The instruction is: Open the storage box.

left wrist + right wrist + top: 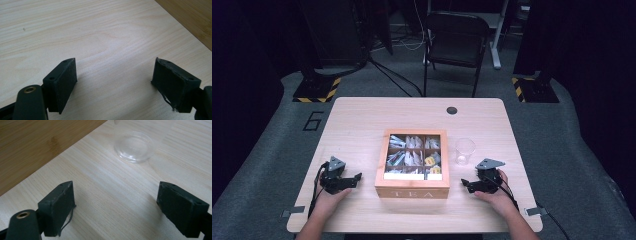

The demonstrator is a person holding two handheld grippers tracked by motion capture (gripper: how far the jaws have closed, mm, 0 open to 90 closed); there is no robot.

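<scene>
A wooden tea box marked TEA stands at the table's middle, its compartments holding several tea bags under a clear lid. A clear plastic cup stands just right of it; its base lies ahead of my right gripper. My left gripper rests on the table left of the box, open, with bare wood between its fingers. My right gripper rests right of the box, open and empty, its fingers wide apart. The box's side shows in both gripper views.
The light wooden table has a small dark round cap near its far edge. A black folding chair stands beyond the table. Stand bases with yellow-black tape sit on the floor at both far corners.
</scene>
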